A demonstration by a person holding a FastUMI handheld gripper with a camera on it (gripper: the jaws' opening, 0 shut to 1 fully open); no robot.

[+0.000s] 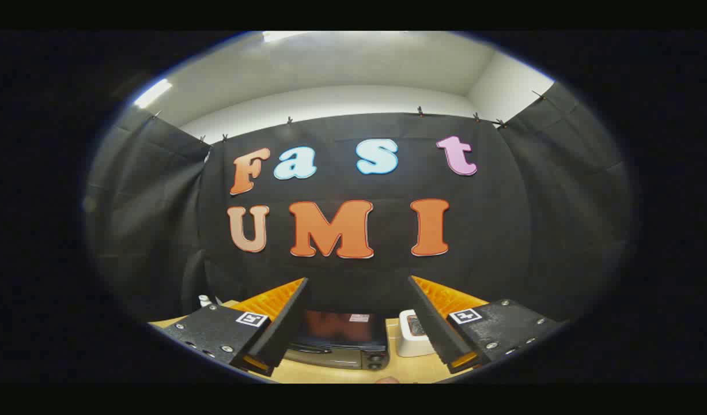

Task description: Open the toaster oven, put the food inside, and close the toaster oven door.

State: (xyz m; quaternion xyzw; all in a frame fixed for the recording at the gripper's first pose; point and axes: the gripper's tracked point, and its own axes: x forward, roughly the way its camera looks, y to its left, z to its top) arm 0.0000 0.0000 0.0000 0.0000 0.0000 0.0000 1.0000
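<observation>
Hand-held gripper (358, 323) is hovering wide open, holding nothing. Oven (341, 340) is sitting on the surface (341, 374) straight ahead and below, framed between the fingers, door apparently shut. White box (412, 334) is standing just beside it.

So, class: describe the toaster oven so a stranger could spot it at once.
Start at the pale wooden table below the black cloth wall. Between the open gripper fingers sits the dark toaster oven, door closed. Unlike the small white box beside it, it has a glass door and knobs.
</observation>
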